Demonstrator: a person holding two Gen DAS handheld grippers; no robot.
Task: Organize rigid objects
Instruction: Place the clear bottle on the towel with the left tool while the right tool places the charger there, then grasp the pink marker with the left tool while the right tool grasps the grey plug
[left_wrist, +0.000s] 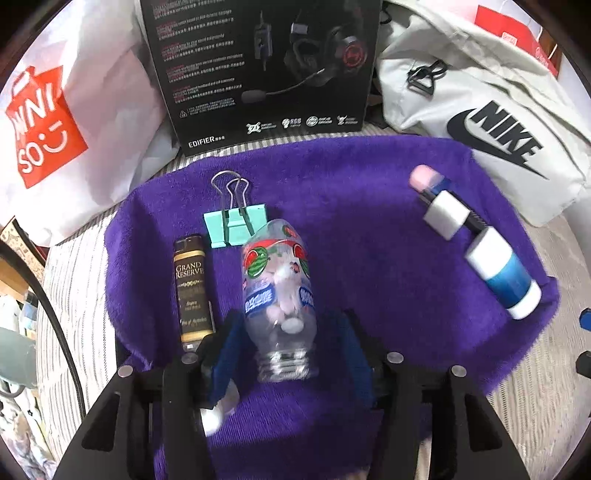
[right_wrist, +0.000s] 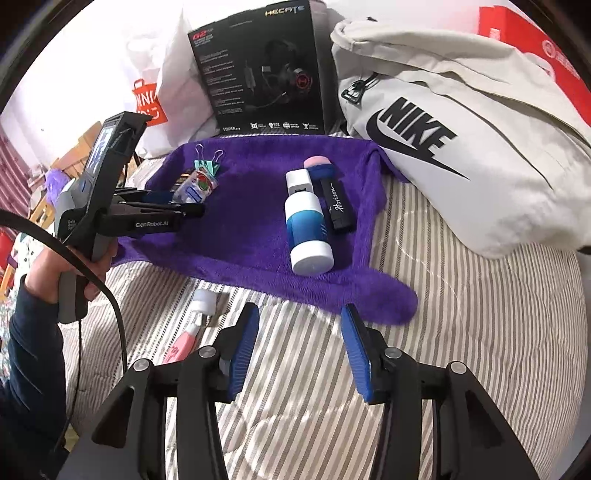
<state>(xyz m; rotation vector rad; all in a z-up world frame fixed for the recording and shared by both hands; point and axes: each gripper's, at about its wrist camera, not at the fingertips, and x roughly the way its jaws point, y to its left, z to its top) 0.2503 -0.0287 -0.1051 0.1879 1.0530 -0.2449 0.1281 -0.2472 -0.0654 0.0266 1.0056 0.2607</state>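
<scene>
Between the spread fingers of our left gripper (left_wrist: 288, 365) lies a clear plastic bottle (left_wrist: 279, 295) on the purple towel (left_wrist: 354, 229), not clamped. Left of the bottle sit a lighter (left_wrist: 192, 291) and a green clip (left_wrist: 236, 227). Our right gripper (right_wrist: 299, 350) hangs wide open and empty over the striped bedding (right_wrist: 461, 332), near the towel's edge.

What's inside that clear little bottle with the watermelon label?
The bottle holds a few pale, roundish pieces, white and pinkish; what they are is too blurred to tell. Its label covers part of the contents. It lies on the purple towel, between the left tool's open fingers.
</scene>
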